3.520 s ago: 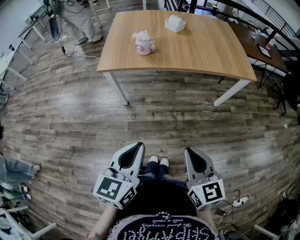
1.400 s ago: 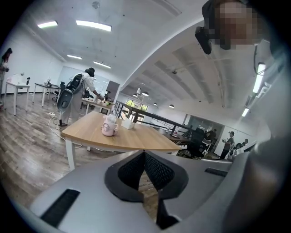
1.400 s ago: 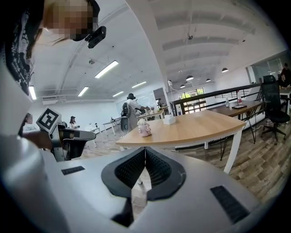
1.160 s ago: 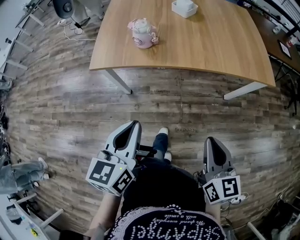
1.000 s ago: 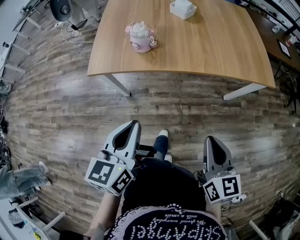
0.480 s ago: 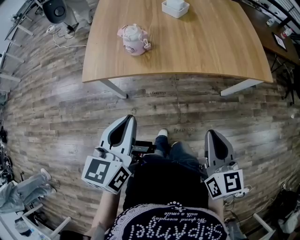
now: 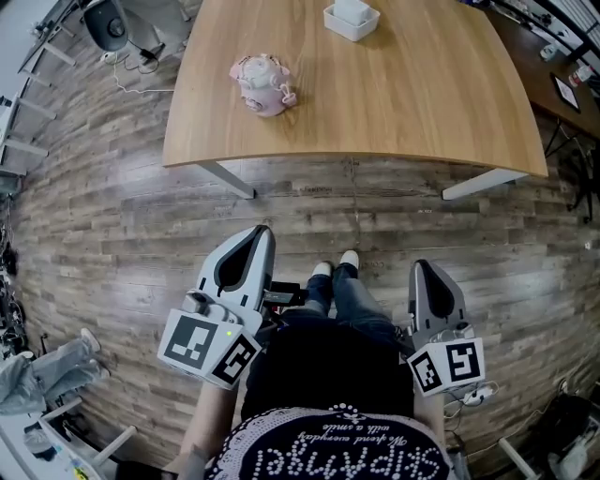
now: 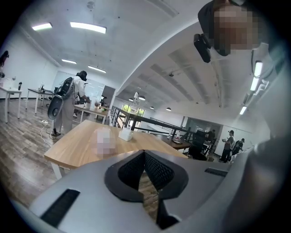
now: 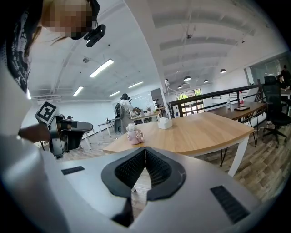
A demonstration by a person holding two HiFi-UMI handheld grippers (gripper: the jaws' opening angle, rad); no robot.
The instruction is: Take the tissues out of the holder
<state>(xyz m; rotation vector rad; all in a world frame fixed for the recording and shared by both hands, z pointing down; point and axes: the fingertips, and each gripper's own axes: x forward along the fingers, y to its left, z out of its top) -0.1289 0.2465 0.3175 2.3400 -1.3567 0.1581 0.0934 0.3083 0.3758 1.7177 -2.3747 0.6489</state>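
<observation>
Wood floor (image 7: 131, 234), left claw (image 7: 259, 232) to table (image 7: 375, 150)

Table (image 7: 394, 103): stood on the floor (image 7: 112, 234) at 12 o'clock from the person, well ahead of both grippers.
Rounded holder (image 7: 262, 84): sat on the table, at 9 o'clock from its middle.
Square box (image 7: 352, 19): sat on the table by its far edge, at 1 o'clock from the holder, well apart.
Left gripper (image 7: 259, 236): at 9 o'clock from the shoes (image 7: 336, 265).
Right gripper (image 7: 424, 270): at 3 o'clock from the shoes.
</observation>
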